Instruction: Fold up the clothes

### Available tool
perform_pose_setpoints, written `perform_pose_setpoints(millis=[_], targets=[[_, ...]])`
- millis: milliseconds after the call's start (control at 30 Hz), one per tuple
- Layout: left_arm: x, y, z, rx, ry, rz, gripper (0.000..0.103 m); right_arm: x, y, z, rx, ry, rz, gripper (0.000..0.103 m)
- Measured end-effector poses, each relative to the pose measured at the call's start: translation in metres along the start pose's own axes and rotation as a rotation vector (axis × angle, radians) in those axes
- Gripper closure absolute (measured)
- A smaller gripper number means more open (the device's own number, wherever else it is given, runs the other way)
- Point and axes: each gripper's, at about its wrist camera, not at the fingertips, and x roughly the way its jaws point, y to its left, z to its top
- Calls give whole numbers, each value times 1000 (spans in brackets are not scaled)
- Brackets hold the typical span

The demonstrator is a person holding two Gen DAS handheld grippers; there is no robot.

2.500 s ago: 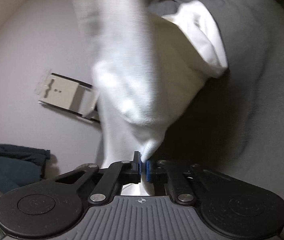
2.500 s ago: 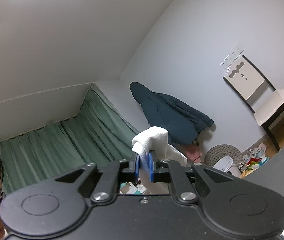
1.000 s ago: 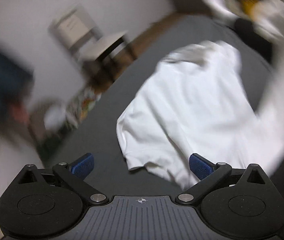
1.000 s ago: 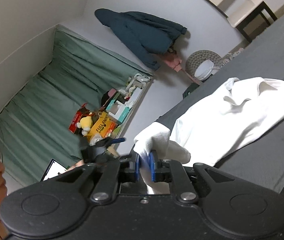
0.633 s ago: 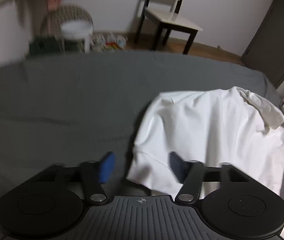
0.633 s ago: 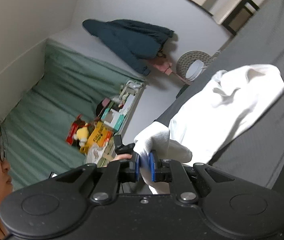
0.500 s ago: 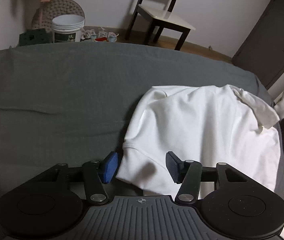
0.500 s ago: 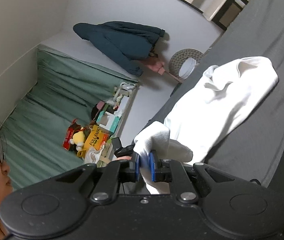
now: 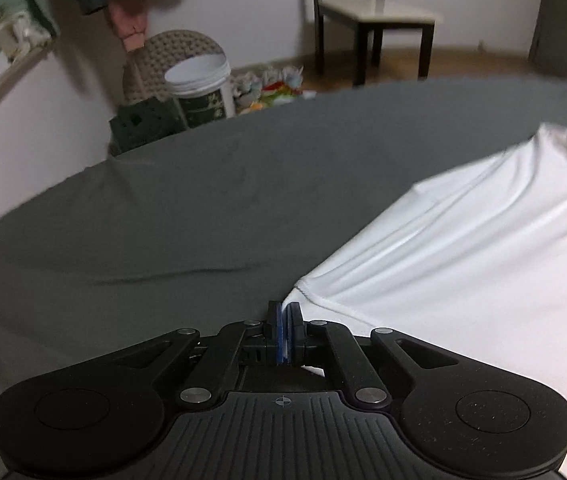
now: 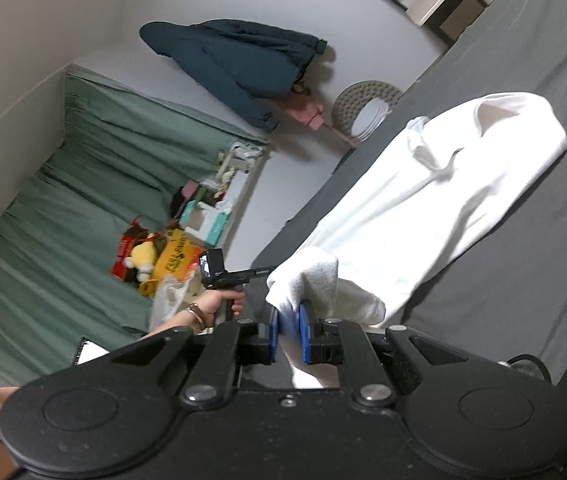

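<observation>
A white garment [image 9: 463,264] lies stretched across the dark grey bed sheet [image 9: 187,216], filling the right half of the left wrist view. My left gripper [image 9: 284,312] is shut on its near hem corner, low over the sheet. In the right wrist view the same white garment [image 10: 435,204] runs away from me along the bed. My right gripper [image 10: 288,320] is shut on a bunched fold of it, lifted above the sheet [image 10: 523,272]. A person's hand [image 10: 219,304] holds the other gripper at the left of that view.
Beyond the bed's far edge stand a white bucket [image 9: 199,88], a woven stool [image 9: 171,56], floor clutter and a dark-legged chair [image 9: 371,20]. A dark jacket [image 10: 235,64] hangs on the wall. A cluttered shelf [image 10: 203,216] and green curtain [image 10: 95,184] lie on the left.
My left gripper let go of the garment, swung down open over the bed, then closed on the hem corner. The right gripper stayed shut on its fold while tilting lower.
</observation>
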Motion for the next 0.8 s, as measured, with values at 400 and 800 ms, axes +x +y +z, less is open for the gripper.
perform_pose_setpoints(millis=[400, 800], targets=[[-38, -22, -19, -254, -158, 209, 93, 11, 18, 41, -309, -33, -541, 43], [-43, -133, -54, -386, -425, -411, 31, 221, 10, 112, -697, 188, -732, 40]])
